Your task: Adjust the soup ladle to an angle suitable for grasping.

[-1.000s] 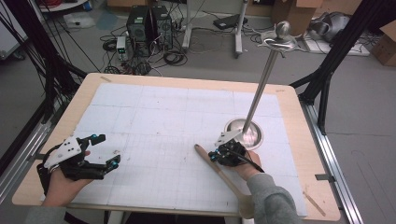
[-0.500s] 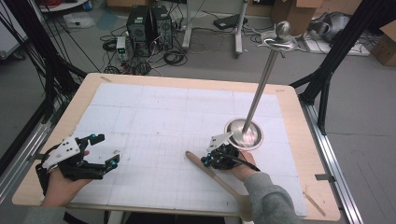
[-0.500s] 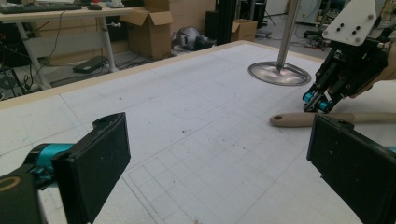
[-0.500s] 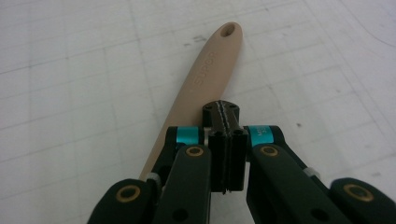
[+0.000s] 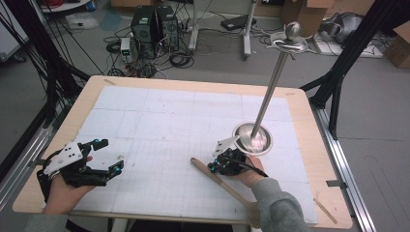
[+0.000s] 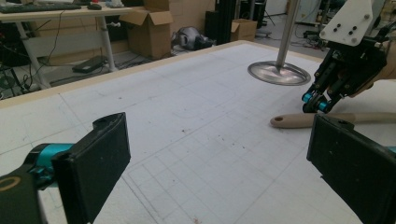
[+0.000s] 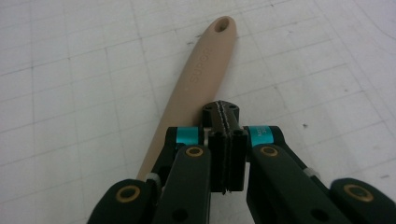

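Since a second ago, the right gripper (image 5: 218,165) has slid toward the near edge of the tabletop, jaws shut on nothing, right over the wooden spoon (image 5: 220,181). Its handle runs from the near edge toward the middle. Well apart by the left edge, the left gripper (image 5: 107,155) waits, wide open.

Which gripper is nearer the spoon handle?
Right. The right gripper hangs just above the spoon handle, jaws shut on nothing. The left gripper sits far across the table, jaws open.
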Tool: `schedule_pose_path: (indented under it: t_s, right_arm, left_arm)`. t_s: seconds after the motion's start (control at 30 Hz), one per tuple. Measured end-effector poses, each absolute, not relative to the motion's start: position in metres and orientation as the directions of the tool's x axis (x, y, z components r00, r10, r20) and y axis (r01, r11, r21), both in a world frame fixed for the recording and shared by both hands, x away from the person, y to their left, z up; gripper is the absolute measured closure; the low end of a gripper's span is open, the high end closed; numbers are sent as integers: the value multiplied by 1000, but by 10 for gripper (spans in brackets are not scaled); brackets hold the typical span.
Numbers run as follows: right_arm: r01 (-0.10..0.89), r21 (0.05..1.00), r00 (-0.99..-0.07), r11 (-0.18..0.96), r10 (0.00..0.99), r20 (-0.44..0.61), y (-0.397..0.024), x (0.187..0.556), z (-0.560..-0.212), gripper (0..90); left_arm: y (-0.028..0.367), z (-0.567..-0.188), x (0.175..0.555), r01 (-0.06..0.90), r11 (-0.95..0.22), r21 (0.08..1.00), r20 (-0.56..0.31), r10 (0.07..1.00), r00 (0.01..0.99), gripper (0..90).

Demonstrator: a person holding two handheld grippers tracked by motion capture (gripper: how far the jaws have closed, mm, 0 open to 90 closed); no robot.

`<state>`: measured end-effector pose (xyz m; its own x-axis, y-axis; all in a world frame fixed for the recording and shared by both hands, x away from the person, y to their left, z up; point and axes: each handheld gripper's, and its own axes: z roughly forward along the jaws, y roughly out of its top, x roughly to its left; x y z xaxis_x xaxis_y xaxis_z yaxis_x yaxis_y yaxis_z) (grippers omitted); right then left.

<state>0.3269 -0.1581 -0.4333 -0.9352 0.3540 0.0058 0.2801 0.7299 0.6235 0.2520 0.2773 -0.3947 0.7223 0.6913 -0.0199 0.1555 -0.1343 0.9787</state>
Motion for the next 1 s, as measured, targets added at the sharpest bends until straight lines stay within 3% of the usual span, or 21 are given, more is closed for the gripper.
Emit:
schedule_pose_path:
  t_s: [0.43, 0.5, 0.6, 0.67, 1.0]
  right_arm:
    - [325, 667, -898, 670, 440, -3, -176, 310, -405, 887]
    - [340, 678, -885, 652, 465, -4, -180, 304, -399, 820]
    - [371, 707, -870, 602, 492, 36, -191, 294, -393, 645]
    - [403, 730, -864, 553, 492, 105, -200, 286, -392, 547]
    - [391, 768, -849, 507, 522, 87, -224, 253, -380, 273]
  left_arm:
    - [276, -394, 256, 155, -119, 981, -31, 689, 724, 64]
    - [275, -394, 257, 153, -115, 982, -33, 687, 726, 64]
    - [273, -394, 258, 153, -113, 982, -35, 684, 728, 64]
    - [272, -394, 259, 155, -116, 981, -34, 684, 729, 64]
    - [265, -394, 262, 152, -126, 980, -27, 677, 735, 64]
